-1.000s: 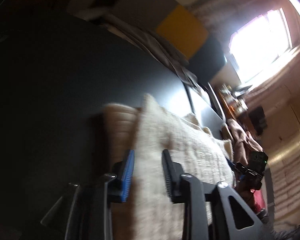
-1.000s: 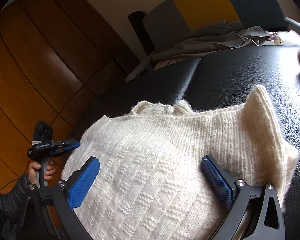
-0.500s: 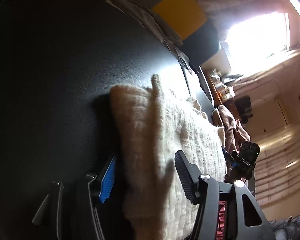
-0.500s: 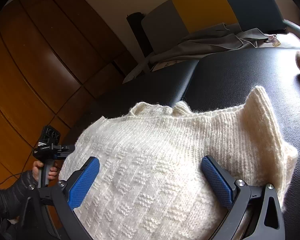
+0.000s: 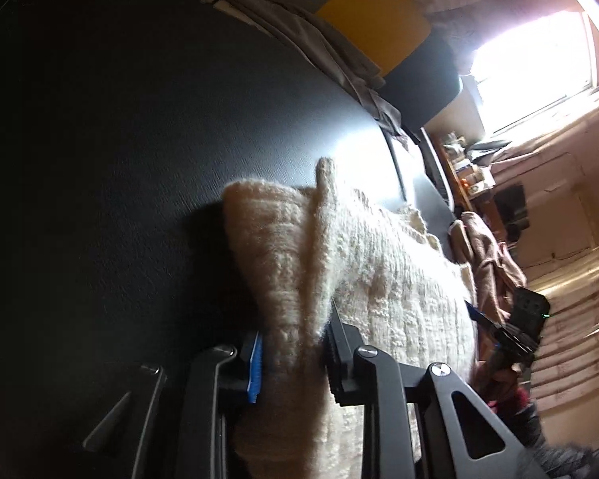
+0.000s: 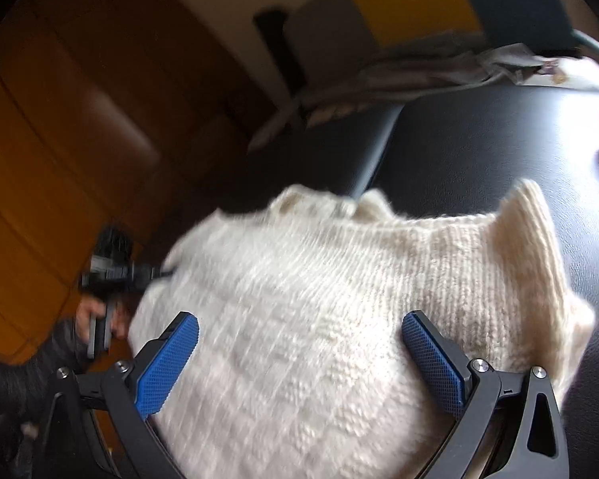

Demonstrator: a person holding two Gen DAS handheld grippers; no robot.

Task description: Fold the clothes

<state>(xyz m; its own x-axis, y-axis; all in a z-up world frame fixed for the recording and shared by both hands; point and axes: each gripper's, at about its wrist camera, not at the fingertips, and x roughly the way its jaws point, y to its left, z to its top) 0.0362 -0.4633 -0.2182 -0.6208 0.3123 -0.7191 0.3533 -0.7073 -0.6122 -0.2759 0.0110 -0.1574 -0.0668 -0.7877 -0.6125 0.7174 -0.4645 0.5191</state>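
Note:
A cream knitted sweater (image 6: 331, 279) lies bunched on the black padded surface (image 6: 479, 147). My left gripper (image 5: 293, 363) is at the sweater's thick folded edge (image 5: 283, 263), its blue pad and black finger pressed against the fold from both sides. In the right wrist view that gripper (image 6: 112, 271) shows at the sweater's left side, held by a hand. My right gripper (image 6: 299, 359) stands wide open over the sweater's middle, its blue pads (image 6: 167, 363) resting on the knit. It also appears small in the left wrist view (image 5: 519, 327).
Grey garments (image 6: 439, 68) lie piled at the back of the surface, before yellow and grey cushions (image 6: 411, 4). A brown garment (image 5: 487, 255) hangs past the far edge. Wooden cabinet doors (image 6: 80, 119) stand on the left. A bright window (image 5: 539, 60) glares.
My left gripper's jaws spread wide, then narrowed onto the sweater's folded edge. The right view is now blurred with motion; the right jaws stayed wide open.

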